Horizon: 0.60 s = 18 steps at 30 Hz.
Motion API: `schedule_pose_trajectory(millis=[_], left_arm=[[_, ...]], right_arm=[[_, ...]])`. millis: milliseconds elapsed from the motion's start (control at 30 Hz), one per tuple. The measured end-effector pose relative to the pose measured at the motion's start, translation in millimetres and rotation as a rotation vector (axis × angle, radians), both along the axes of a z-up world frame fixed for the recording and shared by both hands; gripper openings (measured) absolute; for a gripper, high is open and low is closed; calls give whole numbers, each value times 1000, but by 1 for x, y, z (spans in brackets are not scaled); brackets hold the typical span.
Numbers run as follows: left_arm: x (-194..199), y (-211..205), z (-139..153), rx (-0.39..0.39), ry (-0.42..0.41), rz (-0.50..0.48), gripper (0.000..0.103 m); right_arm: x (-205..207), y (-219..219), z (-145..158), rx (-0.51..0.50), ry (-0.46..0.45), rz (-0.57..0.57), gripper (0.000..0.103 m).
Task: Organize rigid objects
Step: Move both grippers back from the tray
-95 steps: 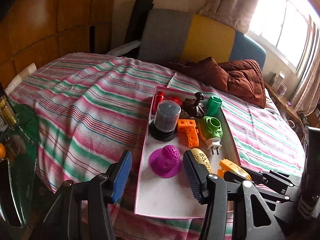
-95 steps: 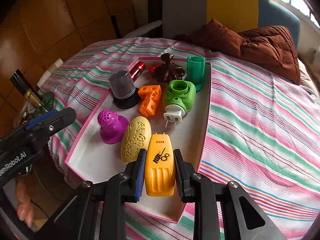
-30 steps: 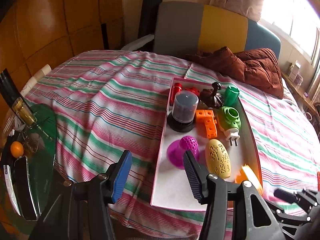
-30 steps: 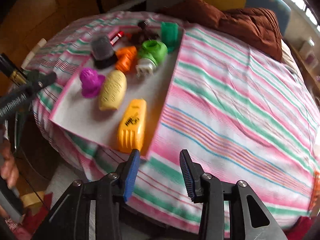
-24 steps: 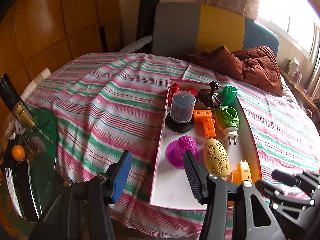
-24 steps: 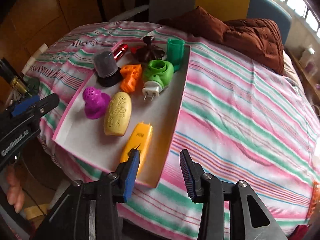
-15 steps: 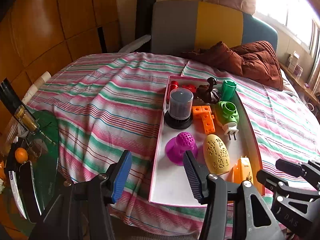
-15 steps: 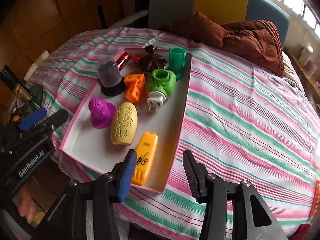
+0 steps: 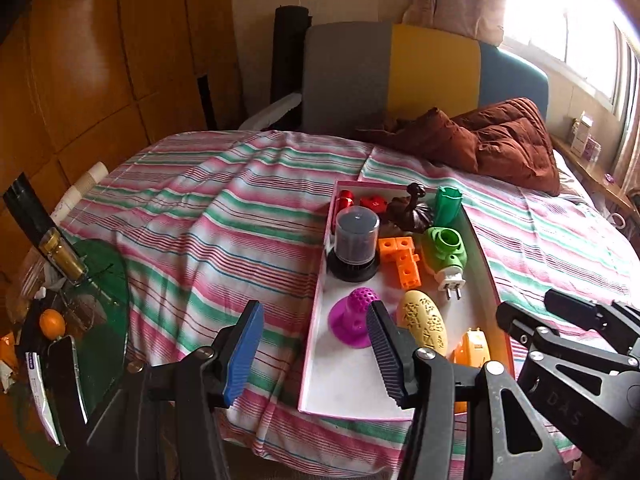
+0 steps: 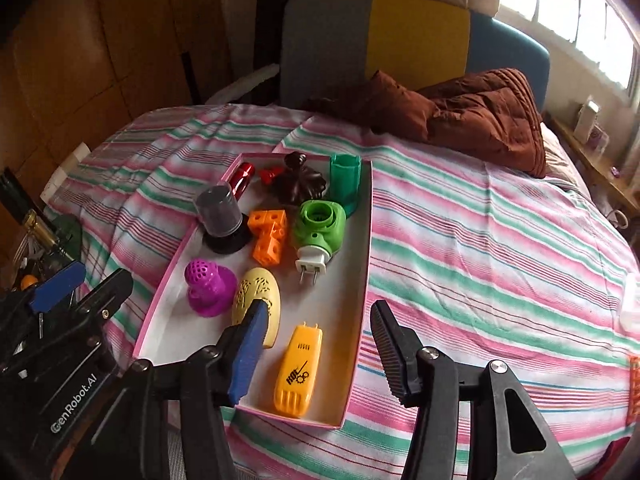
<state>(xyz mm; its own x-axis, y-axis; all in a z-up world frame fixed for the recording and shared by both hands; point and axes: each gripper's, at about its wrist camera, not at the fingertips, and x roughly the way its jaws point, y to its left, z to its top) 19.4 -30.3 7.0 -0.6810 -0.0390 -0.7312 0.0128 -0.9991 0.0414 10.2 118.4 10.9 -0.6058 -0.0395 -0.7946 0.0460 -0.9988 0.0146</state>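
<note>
A pink-rimmed white tray (image 10: 362,280) (image 9: 316,320) lies on the striped bed. It holds an orange device (image 10: 298,372) (image 9: 472,346) at its near end, then a yellow egg-shaped piece (image 10: 260,296), a purple perforated toy (image 10: 208,286), a green plug (image 10: 320,228), orange cubes (image 10: 268,236), a dark capped jar (image 10: 220,216), a brown figure (image 10: 298,182), a green cup (image 10: 344,180) and red pieces (image 10: 244,176). My right gripper (image 10: 316,344) hovers above the orange device, its jaws opening, nothing pressed between them. My left gripper (image 9: 312,340) stands open left of the tray, holding nothing.
A brown quilt (image 10: 472,116) and a grey, yellow and blue headboard (image 10: 380,44) lie beyond the tray. A green glass side table (image 9: 100,288) with a bottle, an orange fruit and a phone stands left of the bed. An orange thing (image 10: 634,384) shows at the right edge.
The right gripper let go of the orange device, which now lies in the tray. It drew back, rose and spread its jaws wider. The left gripper stayed open and nearly still.
</note>
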Motion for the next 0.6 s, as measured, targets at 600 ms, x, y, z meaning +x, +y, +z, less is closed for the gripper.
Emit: schedule_pose_trajectory(millis=[600], left_arm=[[6, 9, 1, -30, 5, -23, 54]], right_arm=[[-5, 2, -6, -14, -12, -26, 55]])
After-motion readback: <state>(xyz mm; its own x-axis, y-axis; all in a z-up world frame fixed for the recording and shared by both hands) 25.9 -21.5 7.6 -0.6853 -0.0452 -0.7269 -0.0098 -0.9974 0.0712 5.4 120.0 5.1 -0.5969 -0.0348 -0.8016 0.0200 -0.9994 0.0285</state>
